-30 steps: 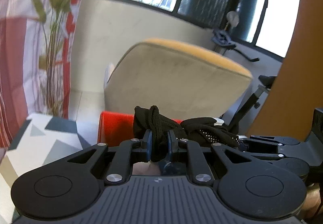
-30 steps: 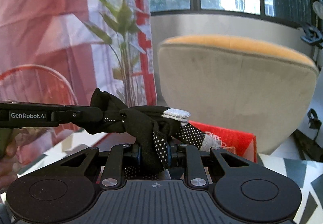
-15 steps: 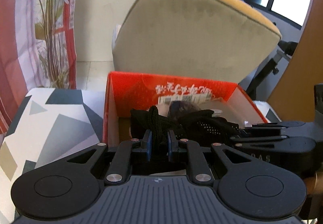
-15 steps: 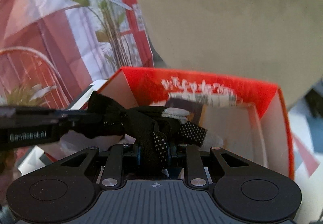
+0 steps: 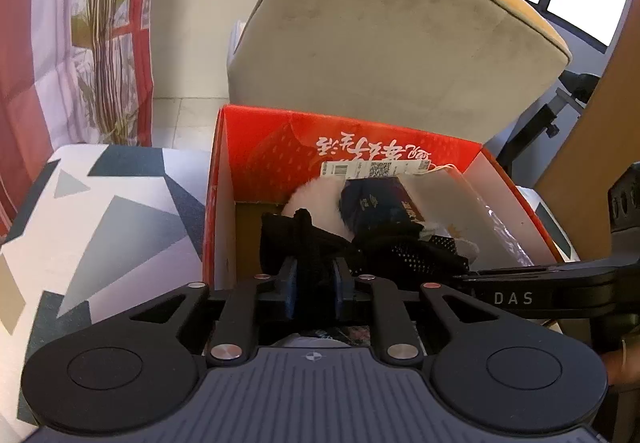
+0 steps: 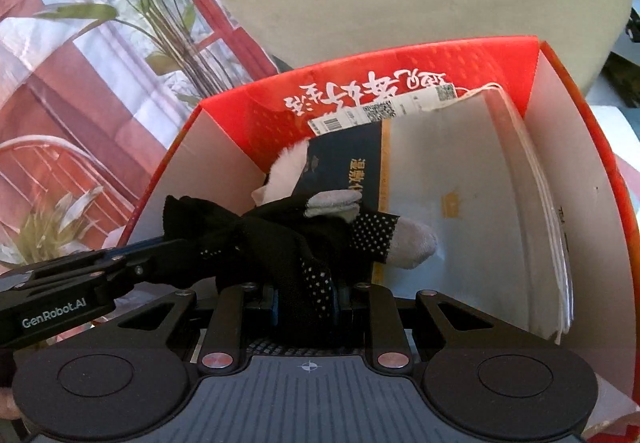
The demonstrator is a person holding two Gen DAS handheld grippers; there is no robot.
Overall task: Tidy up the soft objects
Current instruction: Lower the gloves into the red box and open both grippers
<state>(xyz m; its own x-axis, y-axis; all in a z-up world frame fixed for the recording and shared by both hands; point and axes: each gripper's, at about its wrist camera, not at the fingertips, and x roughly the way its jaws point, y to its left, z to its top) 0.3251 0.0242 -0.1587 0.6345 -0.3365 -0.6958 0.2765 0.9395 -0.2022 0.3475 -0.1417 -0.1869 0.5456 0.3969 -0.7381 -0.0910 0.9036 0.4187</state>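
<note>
A pair of black gloves (image 6: 280,227) with white dots and grey fingertips is stretched between both grippers, low inside the open red box (image 5: 212,203). My left gripper (image 5: 316,275) has one black end of the cloth (image 5: 308,239) between its pads, and its jaws are opening. My right gripper (image 6: 308,295) is shut on the dotted end. Each gripper shows in the other's view: the left gripper (image 6: 120,267) comes in from the left and the right gripper (image 5: 520,275) from the right. Under the gloves lie a white fluffy item (image 5: 316,195), a dark blue booklet (image 6: 344,163) and white paper packs (image 6: 480,183).
The red box stands on a table with a grey, white and blue triangle cloth (image 5: 100,211). Behind it is a beige chair back with an orange edge (image 5: 380,23). A red and white curtain with a plant print (image 5: 100,23) hangs at the left. A person's finger (image 5: 620,363) shows at the right edge.
Both grippers have tilted down and sunk with the gloves from above the box rim into the box. The left pads stand slightly wider on the cloth.
</note>
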